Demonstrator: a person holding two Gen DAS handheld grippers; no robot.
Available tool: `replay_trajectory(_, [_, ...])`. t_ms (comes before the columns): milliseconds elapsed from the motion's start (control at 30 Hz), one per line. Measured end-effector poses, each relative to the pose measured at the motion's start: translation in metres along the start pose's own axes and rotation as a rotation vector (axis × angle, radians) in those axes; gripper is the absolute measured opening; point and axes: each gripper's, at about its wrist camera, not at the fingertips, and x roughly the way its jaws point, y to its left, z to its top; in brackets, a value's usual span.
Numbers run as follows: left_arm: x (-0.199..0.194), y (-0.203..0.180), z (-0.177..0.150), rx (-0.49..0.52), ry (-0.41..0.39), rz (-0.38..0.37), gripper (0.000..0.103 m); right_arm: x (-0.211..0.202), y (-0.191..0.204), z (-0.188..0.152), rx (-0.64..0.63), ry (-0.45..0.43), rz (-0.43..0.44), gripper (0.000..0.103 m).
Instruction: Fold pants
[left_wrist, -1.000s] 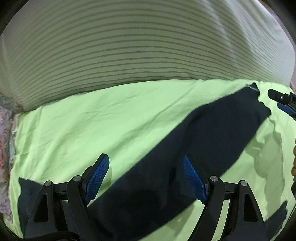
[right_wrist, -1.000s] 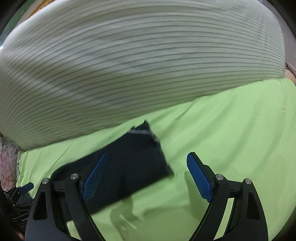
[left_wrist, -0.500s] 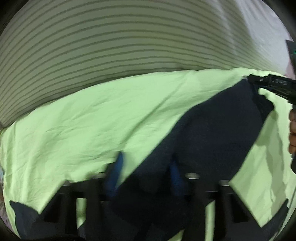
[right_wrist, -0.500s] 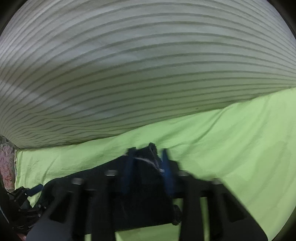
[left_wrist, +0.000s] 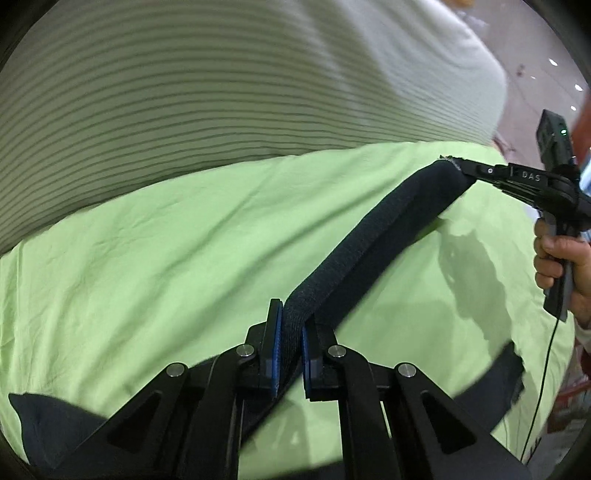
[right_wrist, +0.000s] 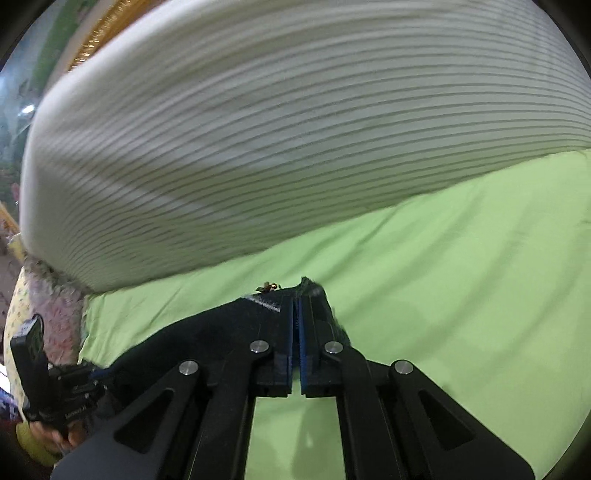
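Observation:
The dark navy pants (left_wrist: 373, 243) hang stretched above the light green sheet (left_wrist: 166, 258), held at two points. My left gripper (left_wrist: 290, 325) is shut on the pants' edge at the lower middle of the left wrist view. My right gripper (right_wrist: 296, 314) is shut on the other end of the pants (right_wrist: 207, 339); it also shows in the left wrist view (left_wrist: 517, 181), gripping the far corner. More dark cloth (left_wrist: 491, 384) lies on the sheet at the lower right and lower left.
A large white pillow with thin grey stripes (left_wrist: 221, 92) lies across the back of the bed; it also shows in the right wrist view (right_wrist: 295, 129). Flowered fabric (right_wrist: 48, 306) sits at the bed's left edge. The left gripper's handle (right_wrist: 55, 398) shows at the lower left.
Both grippers went from open to shut on the pants and lifted them off the sheet. The cloth between them is now pulled into a raised band.

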Motion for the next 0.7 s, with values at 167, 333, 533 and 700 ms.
replay_trajectory(167, [-0.022, -0.029, -0.021, 0.063, -0.006, -0.034, 0.007, -0.036, -0.017, -0.037, -0.024, 0.030, 0.008, 0.003])
replay_trajectory(333, [-0.038, -0.057, -0.062, 0.121, 0.001, -0.059, 0.007, -0.065, -0.026, -0.079, 0.003, 0.058, 0.001, 0.003])
replay_trajectory(533, [-0.060, -0.079, -0.115, 0.184, -0.006, -0.025, 0.007, -0.096, -0.027, -0.142, -0.009, 0.052, 0.002, 0.003])
replay_trajectory(700, [-0.071, -0.101, -0.151, 0.281, 0.009, 0.004, 0.007, -0.107, -0.039, -0.175, 0.006, 0.061, -0.024, 0.003])
